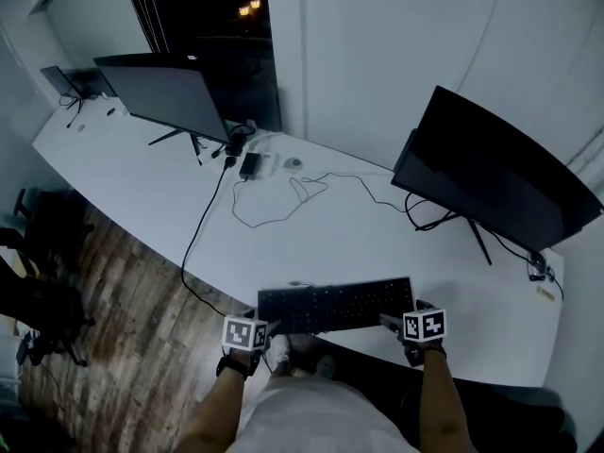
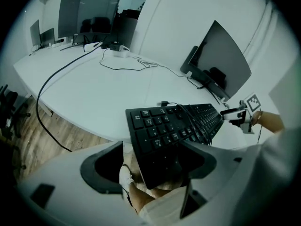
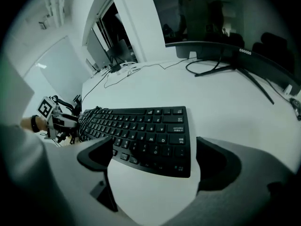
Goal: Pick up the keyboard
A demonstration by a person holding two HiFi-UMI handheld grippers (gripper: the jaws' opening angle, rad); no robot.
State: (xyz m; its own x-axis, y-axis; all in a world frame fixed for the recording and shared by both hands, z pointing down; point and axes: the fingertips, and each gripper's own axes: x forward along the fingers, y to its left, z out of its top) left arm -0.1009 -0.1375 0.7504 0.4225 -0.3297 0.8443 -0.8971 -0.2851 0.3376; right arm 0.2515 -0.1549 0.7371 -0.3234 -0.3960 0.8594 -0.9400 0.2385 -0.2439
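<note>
While I look down through the head view, the keyboard (image 1: 335, 306) lies flat along the near edge of the tabletop (image 1: 142, 173), right in front of the person. The left gripper (image 1: 267, 329) sits at its left end and the right gripper (image 1: 394, 322) at its right end.

In the left gripper view, my jaws stand wide. The keyboard's end reaches in between them and sticks out past the tabletop edge. There's a clear gap on the left jaw's side, so there's no grip yet. Its cable (image 2: 195, 121) is draped over the keys.

Over in the right gripper view, it's the same story: jaws wide, the keyboard's other end between them, white tabletop showing beside the right jaw. Nothing is clamped.

Farther back, two dark monitors (image 1: 160, 92) (image 1: 491, 173) stand well apart, with a loose cable (image 1: 283, 201) on the tabletop between them.
</note>
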